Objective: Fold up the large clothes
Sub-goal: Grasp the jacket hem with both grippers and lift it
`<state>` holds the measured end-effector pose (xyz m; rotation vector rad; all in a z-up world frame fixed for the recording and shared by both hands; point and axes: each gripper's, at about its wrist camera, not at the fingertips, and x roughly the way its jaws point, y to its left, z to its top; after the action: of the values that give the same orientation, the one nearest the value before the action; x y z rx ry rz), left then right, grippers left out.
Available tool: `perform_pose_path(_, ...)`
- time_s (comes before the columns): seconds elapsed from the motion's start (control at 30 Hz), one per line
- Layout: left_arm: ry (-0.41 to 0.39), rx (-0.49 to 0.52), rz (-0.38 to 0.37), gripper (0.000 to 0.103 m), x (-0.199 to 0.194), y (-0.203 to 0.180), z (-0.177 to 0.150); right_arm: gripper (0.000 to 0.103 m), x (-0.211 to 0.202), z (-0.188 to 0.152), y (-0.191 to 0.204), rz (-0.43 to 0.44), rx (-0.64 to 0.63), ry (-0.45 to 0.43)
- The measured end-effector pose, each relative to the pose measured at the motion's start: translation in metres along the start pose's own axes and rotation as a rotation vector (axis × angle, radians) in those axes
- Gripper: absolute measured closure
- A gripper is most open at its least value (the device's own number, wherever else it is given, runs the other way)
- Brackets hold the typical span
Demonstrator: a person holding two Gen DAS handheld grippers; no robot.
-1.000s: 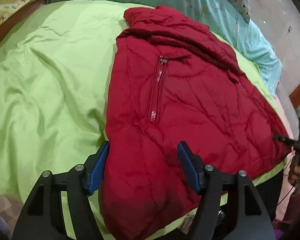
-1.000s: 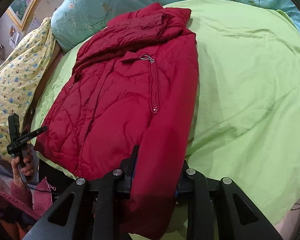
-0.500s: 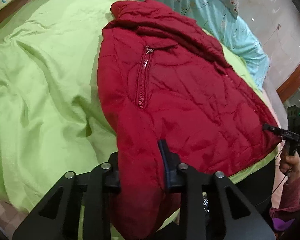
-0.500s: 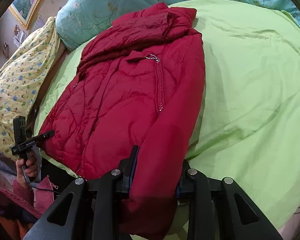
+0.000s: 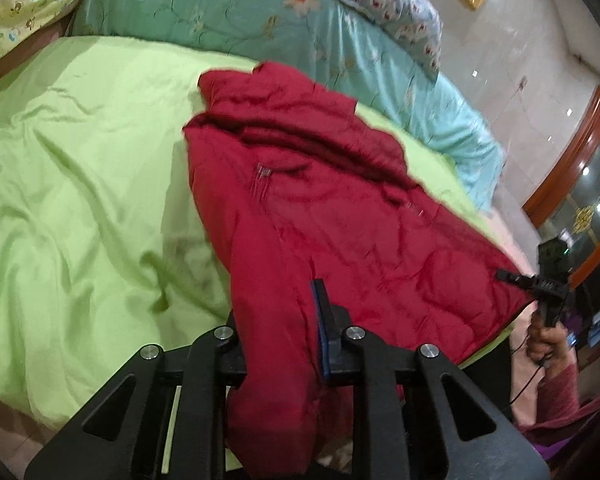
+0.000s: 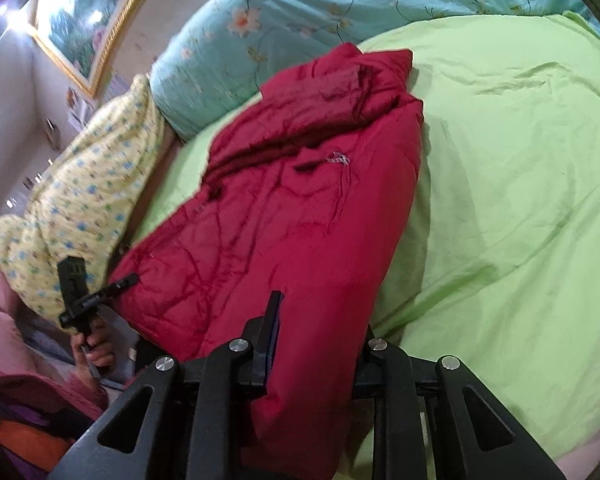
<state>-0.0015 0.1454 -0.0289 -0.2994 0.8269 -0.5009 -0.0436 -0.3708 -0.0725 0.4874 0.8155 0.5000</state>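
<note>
A large red padded jacket point(image 5: 340, 216) lies on the light green bedsheet point(image 5: 80, 184), collar towards the pillows; it also shows in the right wrist view point(image 6: 300, 208). My left gripper point(image 5: 278, 320) is shut on the jacket's near hem corner, with red cloth bunched between its blue-padded fingers point(image 5: 320, 312). My right gripper point(image 6: 316, 328) is shut on the other near corner of the hem. Both near corners are raised off the bed. Each gripper shows small in the other's view, the right one point(image 5: 540, 284) and the left one point(image 6: 88, 300).
A teal floral quilt point(image 5: 260, 12) and pillows lie along the head of the bed. A yellow patterned pillow point(image 6: 80, 200) sits at the bed's side. The green sheet point(image 6: 520, 160) spreads wide beside the jacket. A wood-framed glass door point(image 5: 580, 184) stands to the right.
My left gripper closed on the jacket's hem, having been open a second ago. Both grippers have lifted, pulling the near hem up off the bed; the views tilt up towards the pillows.
</note>
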Motion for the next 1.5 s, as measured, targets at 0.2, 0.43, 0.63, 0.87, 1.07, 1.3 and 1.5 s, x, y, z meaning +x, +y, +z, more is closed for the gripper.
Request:
perform_pose_path(0.2,-0.112,-0.027,-0.049,0.086,-0.012,-0.001,0.032,0.081,-0.01,0.022,-0.001,0.098,0.042,-0.119)
perform_pose_path(0.43,-0.187,-0.052,-0.051,0.086,-0.009,0.0,0.065,0.081,-0.014,0.054,0.005,0.119,0.046,-0.232)
perform_pose_path(0.63,-0.241,-0.074,-0.029,0.086,-0.004,-0.002,0.092,0.081,-0.017,0.078,0.006,0.103,0.054,-0.301)
perform_pose_path(0.87,-0.283,-0.119,0.005,0.086,0.01,0.003,0.126,0.081,-0.008,0.112,0.007,0.054,0.064,-0.37)
perform_pose_path(1.07,-0.302,-0.133,0.076,0.086,0.03,0.001,0.152,0.081,0.011,0.143,0.001,0.017,0.112,-0.423)
perform_pose_path(1.3,-0.306,-0.18,0.129,0.086,0.065,0.013,0.189,0.081,0.037,0.175,-0.009,-0.038,0.149,-0.463)
perform_pose_path(1.5,-0.281,-0.218,0.176,0.086,0.093,0.028,0.209,0.08,0.059,0.203,-0.028,-0.071,0.211,-0.45)
